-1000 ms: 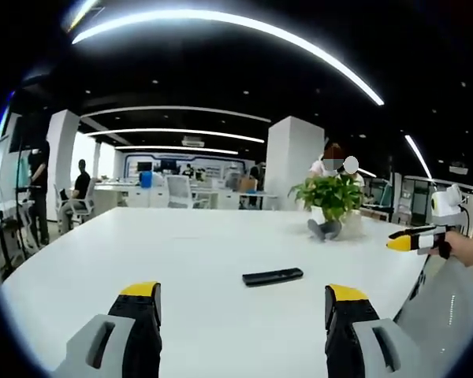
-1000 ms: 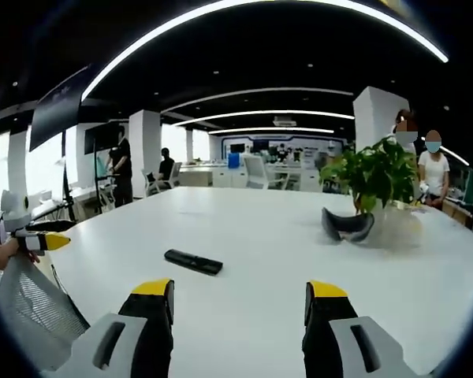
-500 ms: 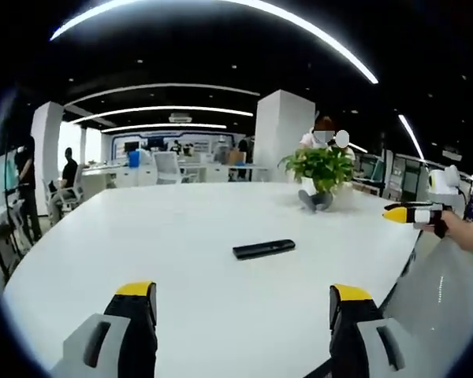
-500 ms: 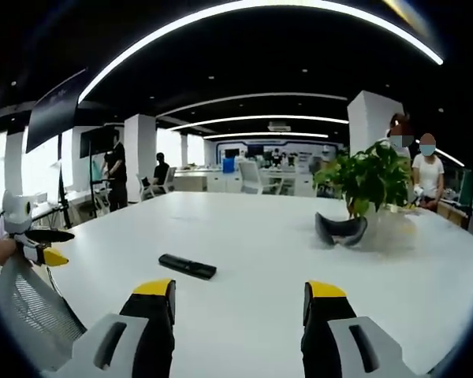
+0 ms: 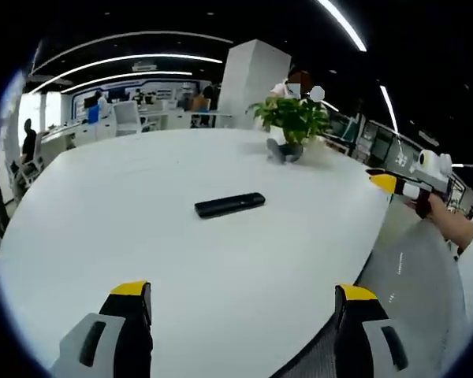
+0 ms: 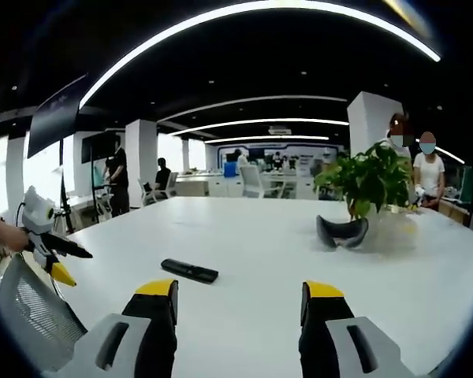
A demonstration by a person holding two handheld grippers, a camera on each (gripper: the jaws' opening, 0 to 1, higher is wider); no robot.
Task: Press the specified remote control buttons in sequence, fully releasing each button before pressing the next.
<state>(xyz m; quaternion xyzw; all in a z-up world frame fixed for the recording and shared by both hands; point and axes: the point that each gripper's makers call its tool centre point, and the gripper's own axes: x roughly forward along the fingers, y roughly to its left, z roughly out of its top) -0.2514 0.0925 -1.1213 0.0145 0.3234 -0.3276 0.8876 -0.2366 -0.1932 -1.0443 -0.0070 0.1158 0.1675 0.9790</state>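
Observation:
A black remote control (image 5: 229, 205) lies flat on the white table (image 5: 142, 236), lengthwise across the left gripper view. It appears again in the right gripper view as the remote (image 6: 189, 271), ahead and left of my jaws. My left gripper (image 5: 240, 298) is open, above the table's near edge, well short of the remote. My right gripper (image 6: 238, 290) is open too, with nothing between its jaws. The right gripper (image 5: 398, 185) enters the left gripper view at the right edge, held by a hand. The left gripper (image 6: 54, 256) shows at the left of the right gripper view, tipped downward.
A potted green plant (image 5: 290, 122) stands at the far side of the table, with a dark curved object (image 6: 341, 231) at its base. A mesh chair back (image 5: 414, 276) sits at the table's near right edge. People stand behind the plant (image 6: 414, 165); desks and chairs fill the background.
The left gripper view has tilted down toward the table, bringing the remote higher and closer. In the right gripper view the left gripper has tipped its jaws downward.

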